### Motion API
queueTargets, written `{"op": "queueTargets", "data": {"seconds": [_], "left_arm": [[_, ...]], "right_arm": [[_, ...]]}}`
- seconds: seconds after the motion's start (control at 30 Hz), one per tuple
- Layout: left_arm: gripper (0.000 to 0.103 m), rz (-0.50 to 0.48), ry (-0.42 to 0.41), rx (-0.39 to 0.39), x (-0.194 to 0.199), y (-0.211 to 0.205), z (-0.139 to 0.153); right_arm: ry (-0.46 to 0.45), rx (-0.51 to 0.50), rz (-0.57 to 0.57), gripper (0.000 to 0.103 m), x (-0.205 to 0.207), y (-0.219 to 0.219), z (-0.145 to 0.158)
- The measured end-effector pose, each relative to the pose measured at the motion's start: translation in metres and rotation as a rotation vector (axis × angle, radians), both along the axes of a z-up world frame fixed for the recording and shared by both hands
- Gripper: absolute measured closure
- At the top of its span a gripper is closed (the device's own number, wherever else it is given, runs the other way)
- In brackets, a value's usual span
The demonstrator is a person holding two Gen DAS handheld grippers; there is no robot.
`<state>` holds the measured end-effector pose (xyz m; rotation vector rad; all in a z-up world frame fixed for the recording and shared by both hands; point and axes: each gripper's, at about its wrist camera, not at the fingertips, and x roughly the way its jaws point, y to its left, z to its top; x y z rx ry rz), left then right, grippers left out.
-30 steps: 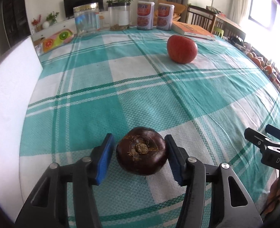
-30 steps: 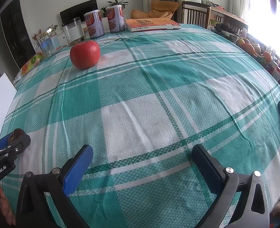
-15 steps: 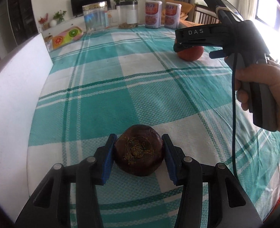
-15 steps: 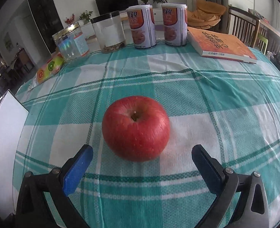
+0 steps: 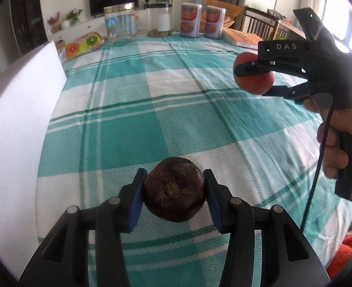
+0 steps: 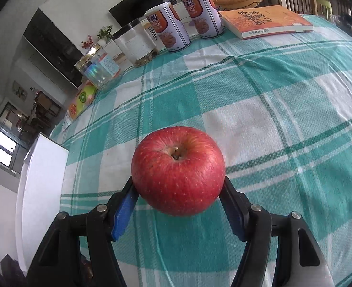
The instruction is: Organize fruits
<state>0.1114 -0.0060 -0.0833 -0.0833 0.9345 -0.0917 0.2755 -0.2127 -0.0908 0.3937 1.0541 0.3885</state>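
Left wrist view: my left tool (image 5: 174, 192) clamps the dark fruit (image 5: 174, 192) just above the checked desk (image 5: 128, 131), with my right tool (image 5: 254, 76) raised at right, closed on the apple (image 5: 253, 83). Right wrist view: my right tool (image 6: 178, 196) pinches the apple (image 6: 177, 170) over the desk (image 6: 271, 119).

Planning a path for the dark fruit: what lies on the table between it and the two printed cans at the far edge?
In the left wrist view, only bare checked tablecloth lies between the dark fruit and the cans.
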Motion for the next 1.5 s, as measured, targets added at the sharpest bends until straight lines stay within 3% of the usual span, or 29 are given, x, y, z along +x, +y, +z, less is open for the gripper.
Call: {"op": "queueTargets", "data": {"seconds": [0.2, 0.3, 0.4, 0.47, 0.6, 0.73, 0.8, 0.9, 1.03, 1.13, 1.23, 1.37, 1.5], "left_arm": [[0.054, -0.061, 0.004, -0.415, -0.081, 0.05, 0.091], [0.054, -0.008, -0.057, -0.464, -0.123, 0.098, 0.135], [0.054, 0.131, -0.117, -0.418, -0.156, 0.155, 0.158], [0.054, 0.249, -0.134, -0.339, -0.168, 0.191, 0.155], [0.053, 0.43, -0.049, -0.176, -0.162, 0.249, 0.113], [0.05, 0.5, 0.04, -0.063, -0.155, 0.27, 0.074], [0.039, 0.51, 0.036, -0.014, -0.156, 0.269, 0.071], [0.017, 0.525, -0.018, 0.053, -0.16, 0.262, 0.081], [0.006, 0.566, -0.118, 0.229, -0.174, 0.251, 0.106], [0.006, 0.626, -0.161, 0.336, -0.181, 0.246, 0.123], [0.004, 0.676, -0.15, 0.396, -0.186, 0.241, 0.127], [0.004, 0.659, -0.068, 0.399, -0.186, 0.242, 0.121], [0.004, 0.653, -0.052, 0.399, -0.189, 0.241, 0.119]], "right_arm": [[0.002, 0.199, 0.175, 0.036, -0.068, 0.048, 0.056], [-0.035, 0.259, 0.334, 0.036, -0.108, 0.108, 0.094], [-0.049, 0.263, 0.5, 0.036, -0.147, 0.177, 0.118], [-0.058, 0.234, 0.605, 0.036, -0.171, 0.222, 0.125], [-0.105, 0.047, 0.758, 0.036, -0.214, 0.3, 0.115], [-0.14, -0.189, 0.822, 0.035, -0.239, 0.345, 0.087], [-0.167, -0.215, 0.815, 0.034, -0.243, 0.348, 0.083], [-0.218, -0.206, 0.782, 0.013, -0.242, 0.337, 0.099], [-0.315, -0.242, 0.729, 0.001, -0.244, 0.32, 0.131], [-0.341, -0.261, 0.69, 0.0, -0.247, 0.307, 0.145], [-0.329, -0.276, 0.669, 0.0, -0.253, 0.304, 0.146], [-0.317, -0.304, 0.675, 0.0, -0.266, 0.309, 0.14], [-0.313, -0.346, 0.674, 0.0, -0.271, 0.316, 0.132]]}}
